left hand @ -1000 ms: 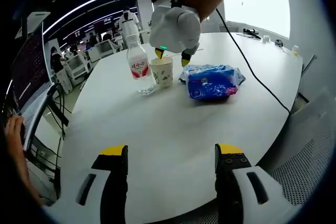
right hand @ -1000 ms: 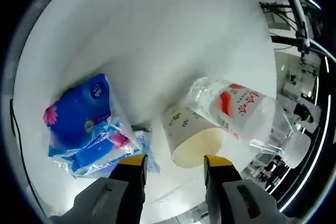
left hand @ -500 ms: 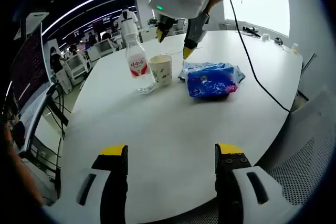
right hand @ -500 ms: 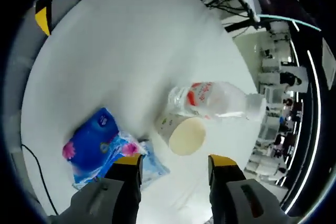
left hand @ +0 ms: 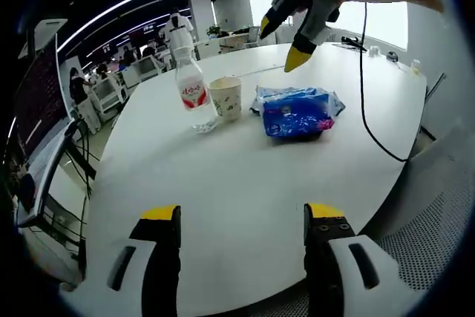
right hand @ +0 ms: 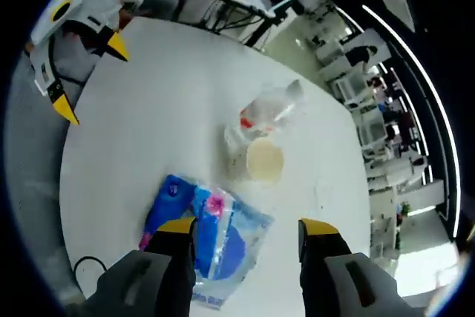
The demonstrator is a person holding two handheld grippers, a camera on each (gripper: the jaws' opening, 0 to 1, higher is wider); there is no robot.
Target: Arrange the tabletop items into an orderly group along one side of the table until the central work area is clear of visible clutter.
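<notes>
While I hold both grippers above the round white table [left hand: 245,183], this is what I see.

Water bottle [left hand: 191,88]: upright, clear, red label, white cap; it stands toward the far edge of the table in the left gripper view, touching or just beside the cup. In the right gripper view it shows from above [right hand: 266,113].
Paper cup [left hand: 227,99]: upright, open top, cream with a small green print; just beside the bottle, between it and the tissue pack. From above [right hand: 263,161] I cannot tell what, if anything, is inside.
Tissue pack [left hand: 298,112]: blue plastic wrap with pink flowers, lying flat near the cup but apart from it; in the right gripper view [right hand: 210,231] it lies just past my jaws.
Right gripper [right hand: 247,229]: my jaws stand apart, nothing between them, high over the tissue pack; in the left gripper view [left hand: 280,41] it hangs in the air over the far edge, yellow tips spread.
Left gripper [left hand: 242,217]: my jaws stand wide apart and empty over the near edge of the table; it shows in the right gripper view [right hand: 87,76].
Cable [left hand: 369,102]: black, hanging from the right gripper and running across the table to its edge.
</notes>
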